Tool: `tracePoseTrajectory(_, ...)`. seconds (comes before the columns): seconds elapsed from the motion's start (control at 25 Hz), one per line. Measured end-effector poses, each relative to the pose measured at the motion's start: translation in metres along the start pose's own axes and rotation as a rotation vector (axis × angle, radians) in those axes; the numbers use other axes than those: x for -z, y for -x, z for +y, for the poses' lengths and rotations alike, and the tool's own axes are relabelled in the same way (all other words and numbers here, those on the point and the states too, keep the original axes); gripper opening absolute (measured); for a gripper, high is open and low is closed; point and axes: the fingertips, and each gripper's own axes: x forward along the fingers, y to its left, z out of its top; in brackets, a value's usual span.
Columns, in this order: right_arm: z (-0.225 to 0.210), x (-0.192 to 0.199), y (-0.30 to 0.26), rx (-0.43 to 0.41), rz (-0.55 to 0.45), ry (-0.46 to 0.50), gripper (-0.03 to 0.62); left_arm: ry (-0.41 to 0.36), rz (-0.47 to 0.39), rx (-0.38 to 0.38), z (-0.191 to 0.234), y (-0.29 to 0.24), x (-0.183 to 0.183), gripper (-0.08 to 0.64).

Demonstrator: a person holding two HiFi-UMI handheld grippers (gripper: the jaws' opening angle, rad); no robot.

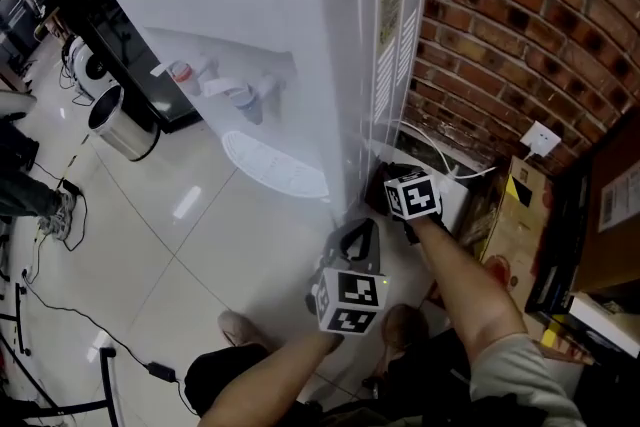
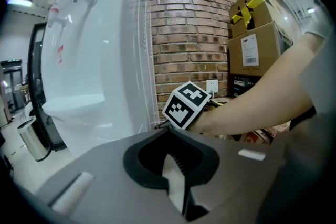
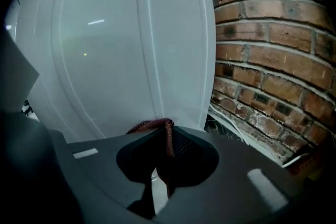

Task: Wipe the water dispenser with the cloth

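The white water dispenser fills the upper middle of the head view, its side panel running down to the frame's centre. A brick wall stands at the upper right and pale floor tiles spread across the lower left. Cardboard boxes are stacked at the upper right of the left gripper view, and a steel bin stands at the left edge of the head view.

The right tool is low beside the dispenser's side panel, near the corner it makes with the wall. Its jaws are nearly closed and pinch a reddish-brown cloth. The left tool sits at bottom centre in the head view, just short of the right one. Its jaws look closed and empty, though a pale sliver between them makes this hard to be sure of.

The cloth is thin, limp and light, so it should be taken by a bunched fold (as it is here), or it will trail and slip. The dispenser is stiff, smooth plastic, probably slick, and heavy enough to stand firm under a wipe.

Most of the cloth is hidden beneath the jaws, and the head view does not show it at all. I cannot tell whether it touches the panel. The dispenser's foot is hidden behind the tools.
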Motion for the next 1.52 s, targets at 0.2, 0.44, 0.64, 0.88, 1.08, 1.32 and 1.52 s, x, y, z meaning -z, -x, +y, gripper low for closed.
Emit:
tracePoseTrajectory(0.2,0.003,0.01,-0.006,-0.014,0.035,0.007,0.049,-0.022,-0.007,0.005,-0.001,0.002,-0.004,0.0)
tracePoseTrajectory(0.44,-0.008,0.0,0.006,0.001,0.02,0.019,0.051,-0.029,-0.058,0.003,-0.002,0.012,-0.03,0.0)
tracePoseTrajectory(0.64,-0.018,-0.038,0.054,-0.019,-0.105,-0.087,0.051,-0.036,-0.155,0.001,-0.002,0.029,-0.071,0.0)
tracePoseTrajectory(0.88,-0.039,-0.138,0.174,0.038,-0.459,-0.118,0.051,-0.004,-0.254,-0.016,0.006,0.057,-0.119,0.0)
tracePoseTrajectory(1.08,-0.039,-0.234,0.282,0.081,-0.701,0.008,0.051,-0.025,-0.311,-0.035,0.011,0.075,-0.148,0.0)
tracePoseTrajectory(1.32,-0.02,-0.343,0.369,0.123,-0.906,0.154,0.051,-0.009,-0.459,-0.079,0.025,0.106,-0.203,0.0)
tracePoseTrajectory(1.52,-0.006,-0.417,0.404,0.099,-1.043,0.158,0.05,-0.029,-0.487,-0.085,0.027,0.111,-0.215,0.0)
